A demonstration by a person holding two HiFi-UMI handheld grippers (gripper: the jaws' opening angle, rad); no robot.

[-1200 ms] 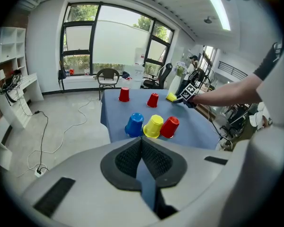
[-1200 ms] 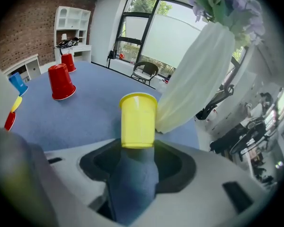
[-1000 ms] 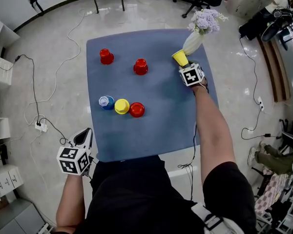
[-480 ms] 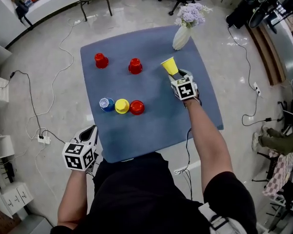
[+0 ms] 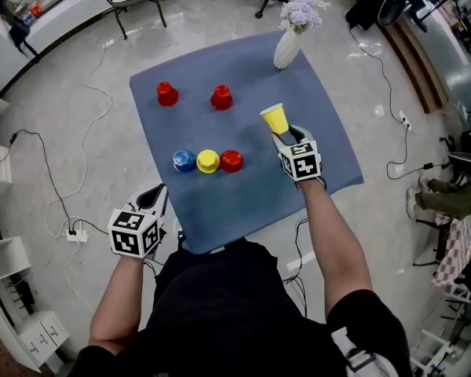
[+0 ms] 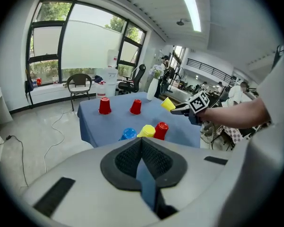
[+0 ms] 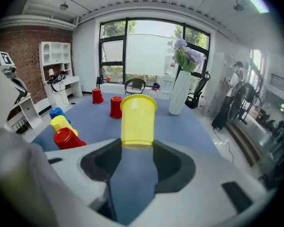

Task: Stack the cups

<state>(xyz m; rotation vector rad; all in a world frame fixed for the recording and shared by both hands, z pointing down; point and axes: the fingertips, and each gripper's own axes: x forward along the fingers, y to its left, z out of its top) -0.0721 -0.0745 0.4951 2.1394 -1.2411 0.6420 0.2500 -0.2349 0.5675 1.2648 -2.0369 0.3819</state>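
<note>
Clamping held yellow cup [image 7: 137,119] by its base, right gripper [image 5: 281,137] hangs over blue table [image 5: 330,163]. Left gripper [image 5: 160,193] closed, empty, off near edge. Step: transport. Next: invert, seat on standing yellow cup [image 5: 208,161], probably. Count: red cups [image 5: 221,97] three, yellow two, blue cup [image 5: 184,161] one, vase [image 5: 286,47] one.

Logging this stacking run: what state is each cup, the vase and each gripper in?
Held yellow cup: off the table, gripped by base.
Blue cup, yellow table cup, near red cup: upside down, unstacked.
Far red cups: upside down.
Vase: upright.
Left gripper: shut, empty.
Right gripper: shut on held yellow cup.
</note>
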